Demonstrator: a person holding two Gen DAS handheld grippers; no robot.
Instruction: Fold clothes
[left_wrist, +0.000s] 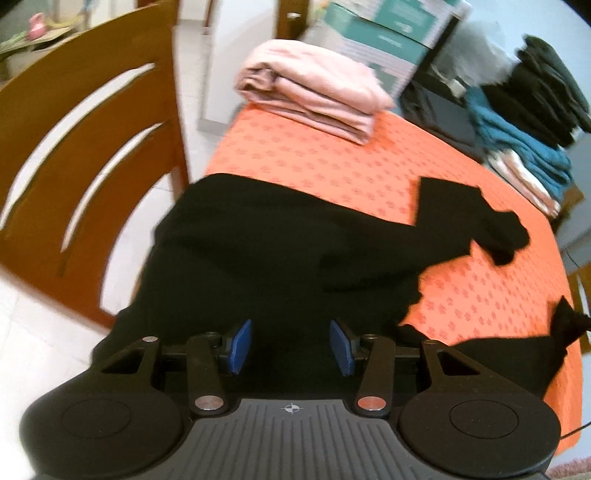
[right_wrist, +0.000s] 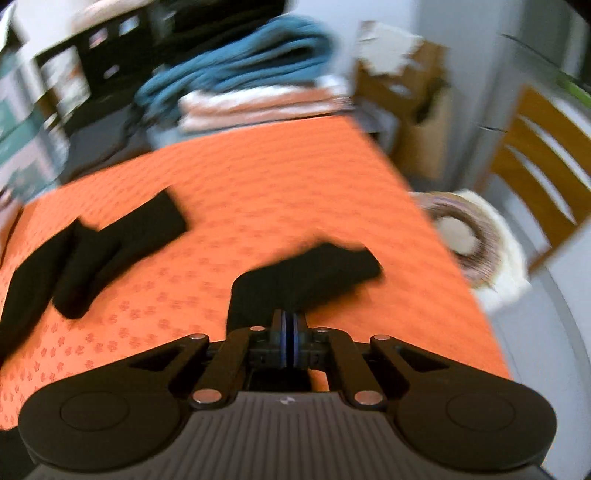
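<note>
A black garment (left_wrist: 280, 251) lies spread over the orange tablecloth (left_wrist: 332, 162), with part of it hanging off the table's near-left edge. One sleeve (left_wrist: 472, 218) stretches toward the right. My left gripper (left_wrist: 291, 345) hovers over the garment's body, its blue pads (left_wrist: 242, 345) wide apart and nothing between them. In the right wrist view my right gripper (right_wrist: 289, 332) is shut on a black sleeve end (right_wrist: 314, 273), which lies ahead of it on the tablecloth (right_wrist: 258, 184). The other black sleeve (right_wrist: 110, 243) lies at the left.
A folded pink stack (left_wrist: 317, 92) sits at the table's far side. Teal and black folded clothes (left_wrist: 524, 129) are piled at the far right, also seen as a teal pile (right_wrist: 236, 70). A wooden chair (left_wrist: 74, 155) stands left of the table; another chair (right_wrist: 543, 162) stands right.
</note>
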